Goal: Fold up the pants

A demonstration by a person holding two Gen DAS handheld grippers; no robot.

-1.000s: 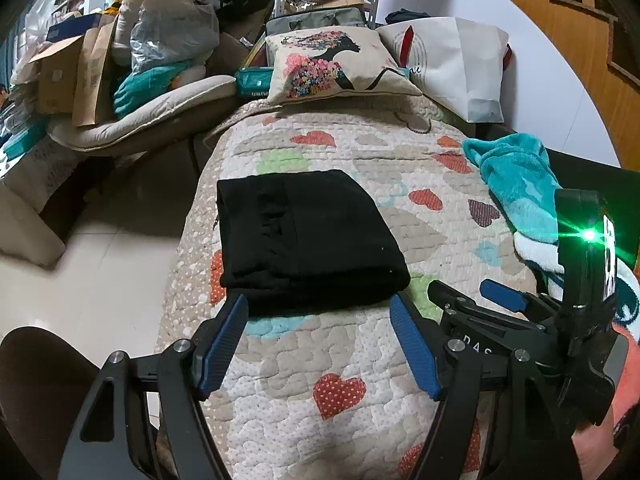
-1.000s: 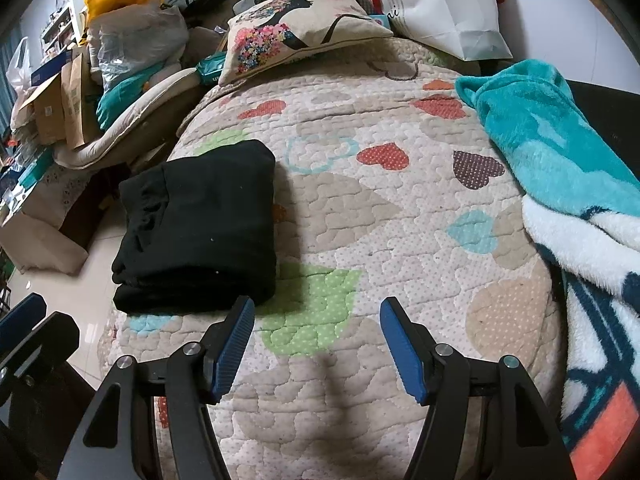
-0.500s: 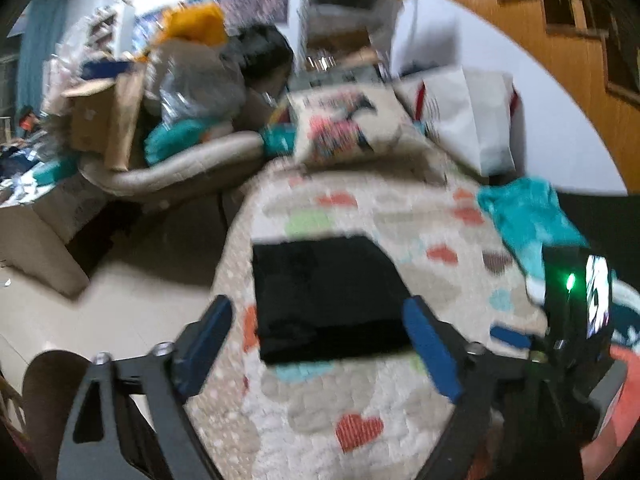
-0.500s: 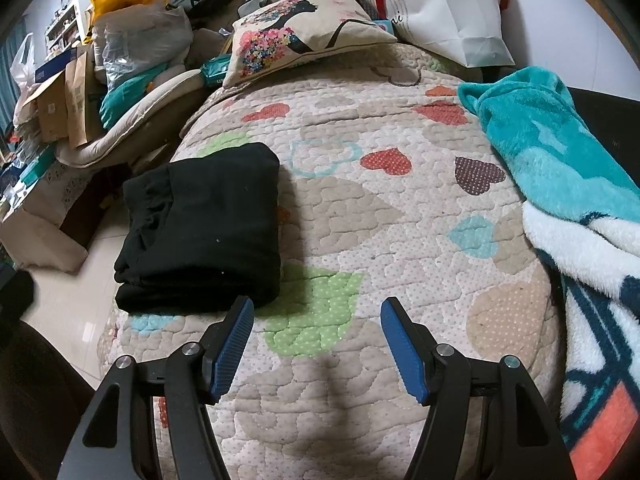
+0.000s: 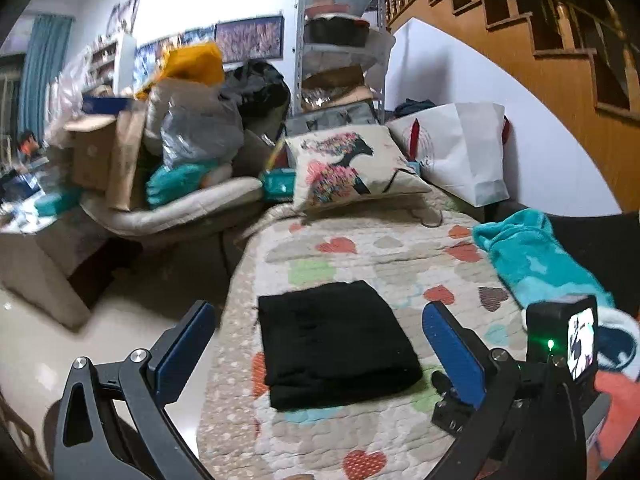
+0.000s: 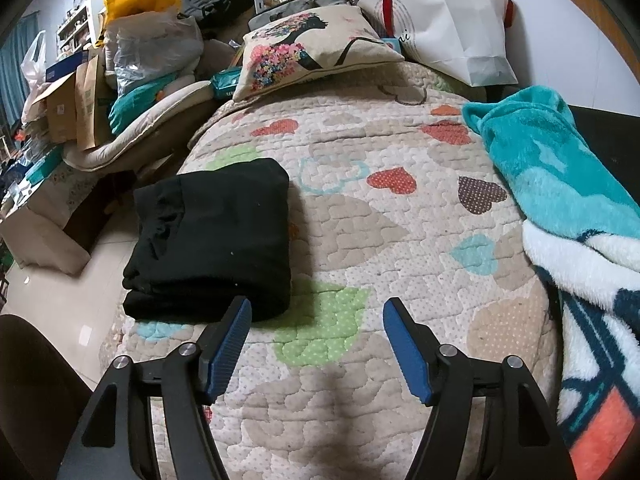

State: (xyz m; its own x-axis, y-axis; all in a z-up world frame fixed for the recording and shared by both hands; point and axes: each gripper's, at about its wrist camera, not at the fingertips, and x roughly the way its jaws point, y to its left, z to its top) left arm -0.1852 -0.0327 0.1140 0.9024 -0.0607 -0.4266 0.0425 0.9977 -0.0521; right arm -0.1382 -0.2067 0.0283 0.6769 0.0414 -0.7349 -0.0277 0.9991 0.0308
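Left gripper (image 5: pixel 320 350) higher, opening, empty.

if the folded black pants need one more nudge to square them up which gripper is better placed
Left, probably. The black pants lie straight ahead between the left gripper's opening fingers; the right gripper, also opening, points at bare quilt beside them.

— Any writing you can make out?
— Only the letters "ni", in script, on the white paper bag (image 6: pixel 452 20) behind the pillow.
— And the teal packet (image 6: pixel 224 84) beside the pillow?
— It carries print, but too small to read.
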